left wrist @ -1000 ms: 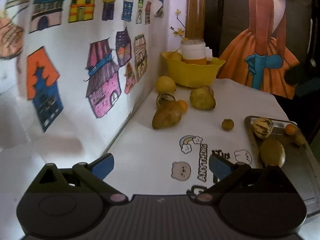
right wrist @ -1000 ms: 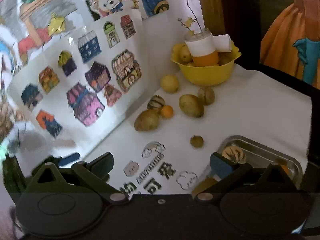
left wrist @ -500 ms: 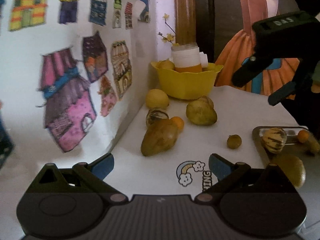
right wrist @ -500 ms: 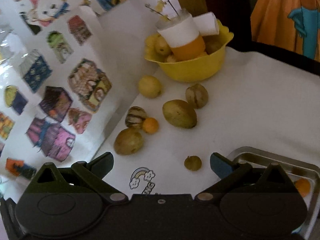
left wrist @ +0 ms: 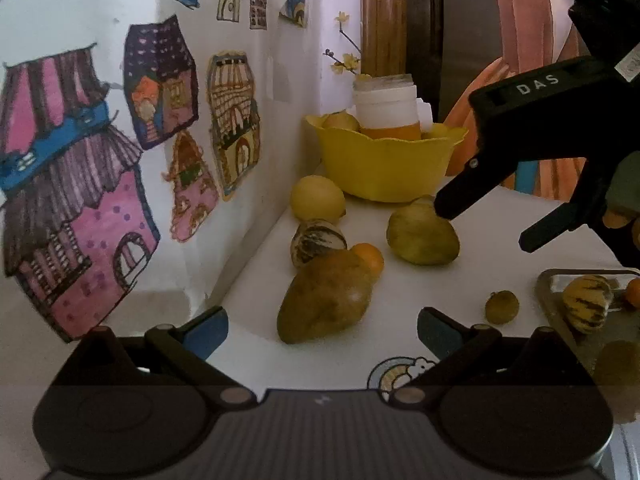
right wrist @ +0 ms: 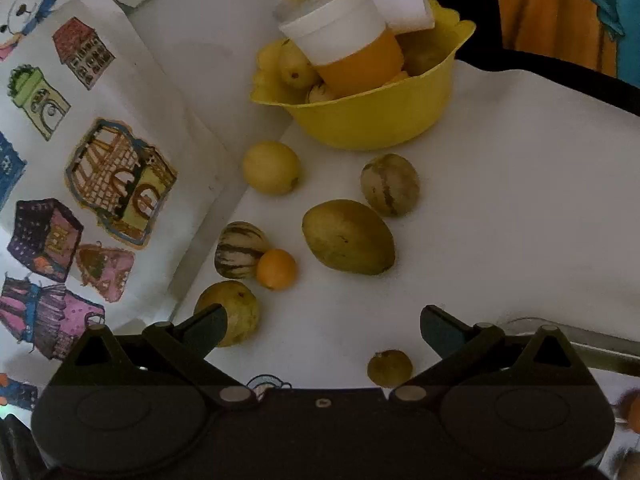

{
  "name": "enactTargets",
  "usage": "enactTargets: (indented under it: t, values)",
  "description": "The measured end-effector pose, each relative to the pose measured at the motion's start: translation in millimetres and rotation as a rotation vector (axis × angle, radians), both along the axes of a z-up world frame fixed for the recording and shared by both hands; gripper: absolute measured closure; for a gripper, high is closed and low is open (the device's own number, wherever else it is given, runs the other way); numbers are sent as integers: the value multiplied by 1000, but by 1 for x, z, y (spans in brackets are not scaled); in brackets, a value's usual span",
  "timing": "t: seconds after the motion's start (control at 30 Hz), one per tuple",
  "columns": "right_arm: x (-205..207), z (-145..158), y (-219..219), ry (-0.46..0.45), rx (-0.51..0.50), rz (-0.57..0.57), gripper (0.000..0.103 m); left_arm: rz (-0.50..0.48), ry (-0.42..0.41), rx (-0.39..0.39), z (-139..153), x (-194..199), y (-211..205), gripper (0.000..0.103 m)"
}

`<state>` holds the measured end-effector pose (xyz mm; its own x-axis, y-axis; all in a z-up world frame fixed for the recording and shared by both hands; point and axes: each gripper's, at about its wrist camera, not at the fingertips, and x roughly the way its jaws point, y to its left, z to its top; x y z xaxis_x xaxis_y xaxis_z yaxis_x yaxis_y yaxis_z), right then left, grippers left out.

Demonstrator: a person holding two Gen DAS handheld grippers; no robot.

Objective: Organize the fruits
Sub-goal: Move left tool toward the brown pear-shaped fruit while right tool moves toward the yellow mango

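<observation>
White-covered table against a wall of house drawings. Yellow bowl at 12 o'clock holds several fruits and a cup. Loose fruit left: lemon, striped melon, small orange, mango at centre. Metal tray at 3 o'clock holds a few pieces. Left gripper and right gripper both spread, empty; sorting judged partly done

Dim, soft light; fisheye-warped edges
</observation>
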<state>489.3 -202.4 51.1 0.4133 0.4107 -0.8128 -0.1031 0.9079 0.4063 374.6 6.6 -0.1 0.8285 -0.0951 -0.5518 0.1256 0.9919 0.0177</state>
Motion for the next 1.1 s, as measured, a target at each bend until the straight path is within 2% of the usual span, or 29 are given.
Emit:
enactTargets:
  t: [0.4,0.67,0.93,1.1]
  values:
    - [26,-4,7,-20,-31,79,1,-13,3,3,-9,21,5,0]
    - [47,-11,3,10,-2,21,1,-32,-11,-7,-11,30,4,1]
    - [58,-25,11,-19,-46,35,2,-35,-1,-16,-15,39,4,9]
    - [61,-36,18,-4,-62,26,9,-33,6,-22,-18,44,4,14]
